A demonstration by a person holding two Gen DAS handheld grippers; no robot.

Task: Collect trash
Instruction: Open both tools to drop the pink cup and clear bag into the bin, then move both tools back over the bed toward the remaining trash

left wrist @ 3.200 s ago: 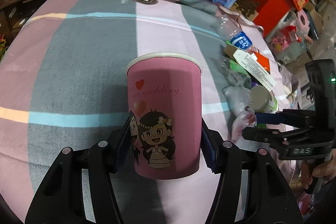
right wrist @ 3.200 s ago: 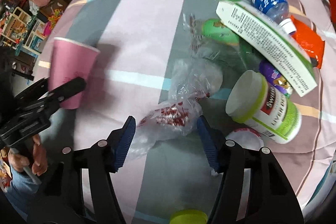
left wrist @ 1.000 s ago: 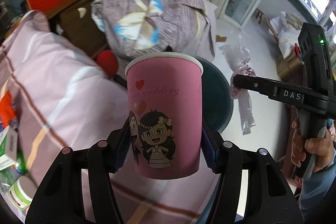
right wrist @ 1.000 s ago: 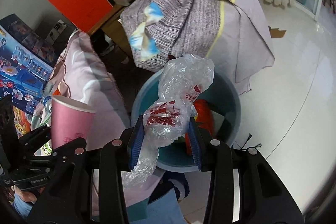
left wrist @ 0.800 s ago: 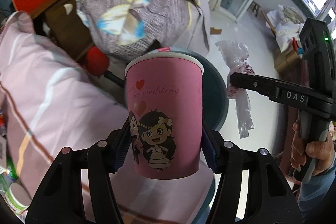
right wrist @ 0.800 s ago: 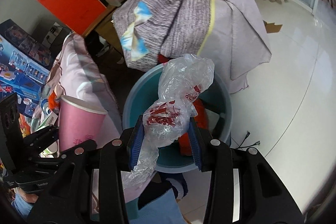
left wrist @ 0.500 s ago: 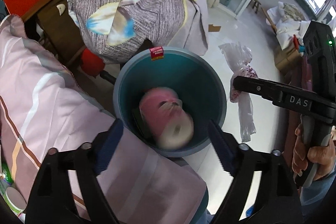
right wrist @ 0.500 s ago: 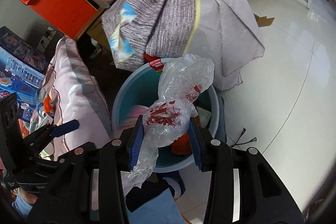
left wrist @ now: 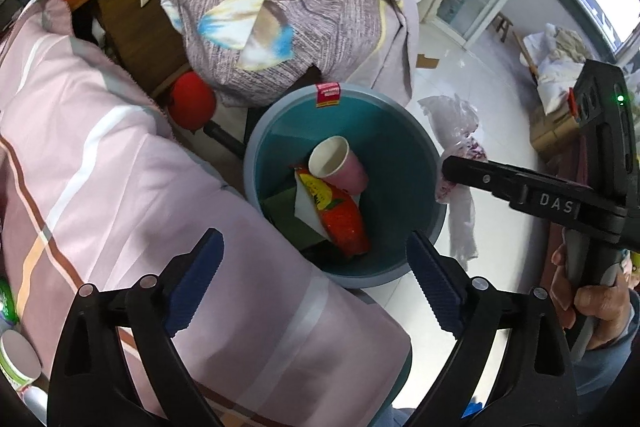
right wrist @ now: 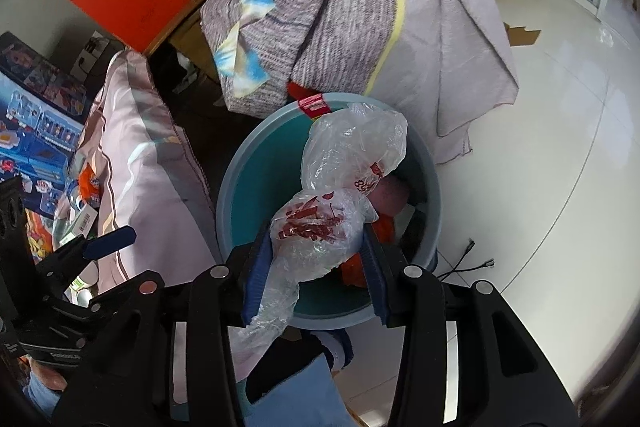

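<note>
Left gripper (left wrist: 312, 275) opening empty over bin (left wrist: 256, 151), right gripper (right wrist: 316, 267) loosening on plastic bag (right wrist: 320, 223), bedding (left wrist: 120, 187) beside

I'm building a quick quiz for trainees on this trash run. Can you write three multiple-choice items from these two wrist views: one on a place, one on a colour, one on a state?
1. Where is the pink paper cup?
A. Inside the bin
B. On the bed
C. In the left claw

2. What colour is the bin's inside?
A. Red
B. Teal
C. White

3. What is between the right claw's pads?
A. A bottle
B. Nothing
C. A clear plastic bag

Key: 1 A, the pink paper cup lies on its side in the bin, and the left claw is empty, its jaws opening. 2 B, its inner wall shows teal. 3 C, the clear plastic bag sits in the right claw, whose jaws are opening.
</note>
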